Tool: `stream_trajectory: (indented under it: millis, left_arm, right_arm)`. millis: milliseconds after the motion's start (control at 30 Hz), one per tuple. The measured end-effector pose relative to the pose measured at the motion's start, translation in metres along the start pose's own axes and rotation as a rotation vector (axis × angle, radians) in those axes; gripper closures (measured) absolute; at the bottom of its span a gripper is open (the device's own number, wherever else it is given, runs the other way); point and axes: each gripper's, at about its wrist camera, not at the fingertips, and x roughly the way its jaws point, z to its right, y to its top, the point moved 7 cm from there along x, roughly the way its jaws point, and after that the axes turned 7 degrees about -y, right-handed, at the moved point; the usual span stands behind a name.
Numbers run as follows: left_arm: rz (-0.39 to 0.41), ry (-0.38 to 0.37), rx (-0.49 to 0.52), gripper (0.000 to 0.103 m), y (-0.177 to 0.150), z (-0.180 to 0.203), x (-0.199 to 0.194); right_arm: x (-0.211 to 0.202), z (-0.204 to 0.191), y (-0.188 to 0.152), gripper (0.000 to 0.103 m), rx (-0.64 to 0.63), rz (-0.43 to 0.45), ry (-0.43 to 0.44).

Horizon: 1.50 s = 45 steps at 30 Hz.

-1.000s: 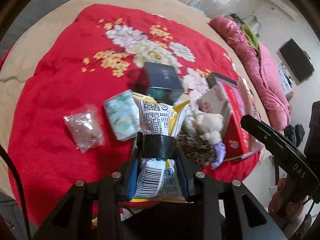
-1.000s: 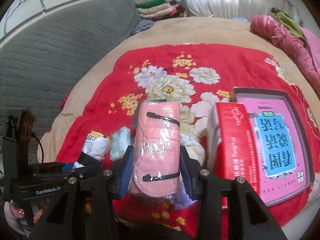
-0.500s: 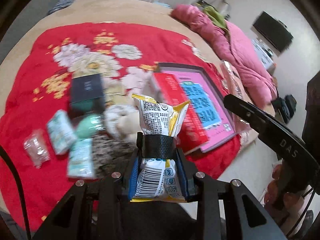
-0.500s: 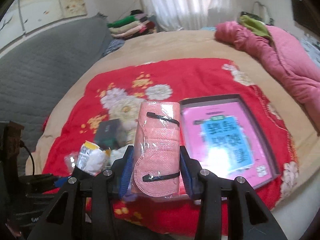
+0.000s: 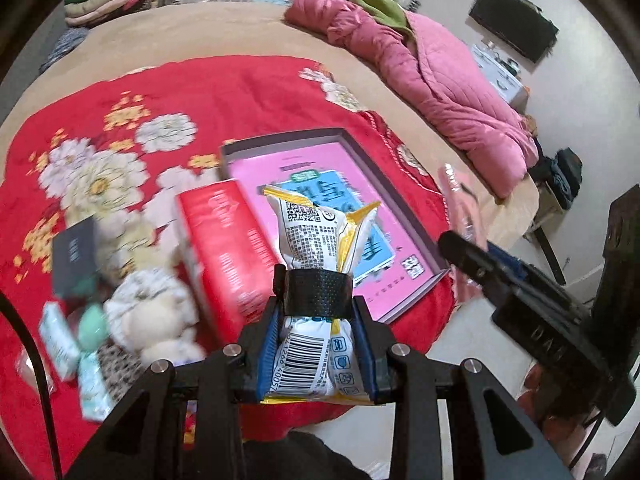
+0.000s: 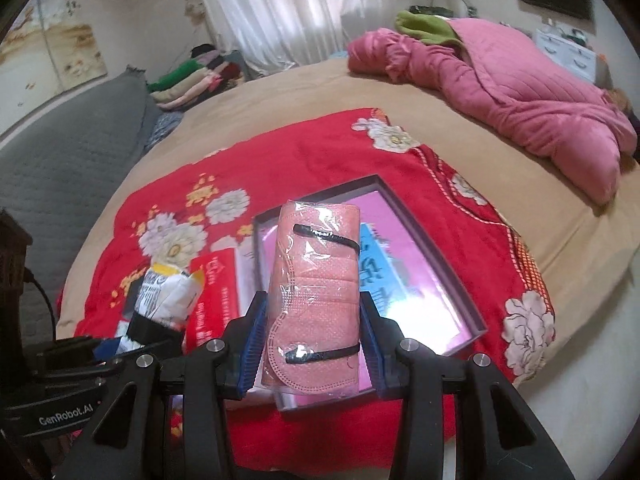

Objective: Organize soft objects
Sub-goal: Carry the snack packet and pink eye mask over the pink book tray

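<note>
My left gripper (image 5: 316,312) is shut on a white and yellow snack packet (image 5: 320,240) with a barcode, held above the red floral cloth (image 5: 240,92). My right gripper (image 6: 314,320) is shut on a pink face mask pack (image 6: 312,272) in clear wrap, held above the open purple box (image 6: 432,240) with a pink and blue printed sheet inside. That box also shows in the left wrist view (image 5: 400,196). A red box (image 5: 228,248) stands on edge beside it. A cream plush toy (image 5: 156,312), tissue packs (image 5: 60,340) and a dark box (image 5: 74,256) lie at left, blurred.
The cloth lies on a tan bed (image 6: 460,120). A pink quilt (image 6: 520,92) is heaped at the far right. Folded clothes (image 6: 188,76) are stacked at the back. The bed's near edge and floor (image 5: 460,360) are at the right in the left wrist view.
Both grippers have swung right with their loads, from over the pile of soft items to over the open purple box. The pile now sits at the left.
</note>
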Motion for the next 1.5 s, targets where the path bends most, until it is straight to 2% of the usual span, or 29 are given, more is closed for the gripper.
stream_trajectory:
  millis: [200, 500, 667, 967, 1200, 1500]
  left_arm:
    - [-0.040, -0.008, 0.014, 0.069, 0.017, 0.020, 0.033]
    - [-0.128, 0.024, 0.031, 0.069, 0.019, 0.029, 0.088]
    - [-0.162, 0.022, 0.034, 0.069, 0.018, 0.031, 0.109]
    - [-0.229, 0.067, 0.054, 0.069, 0.013, 0.024, 0.143]
    - [-0.253, 0.098, 0.083, 0.069, 0.008, 0.024, 0.157]
    - [-0.253, 0.122, 0.111, 0.068, 0.004, 0.024, 0.161]
  right_arm:
    - [0.021, 0.022, 0.002, 0.058, 0.012, -0.030, -0.030]
    - [0.056, 0.052, -0.005, 0.058, 0.026, -0.090, -0.056]
    - [0.085, 0.058, -0.013, 0.058, 0.002, -0.160, -0.066]
    - [0.126, 0.072, -0.035, 0.058, -0.014, -0.268, -0.090]
    - [0.144, 0.081, -0.045, 0.058, -0.005, -0.317, -0.109]
    - [0.147, 0.084, -0.047, 0.057, 0.020, -0.316, -0.106]
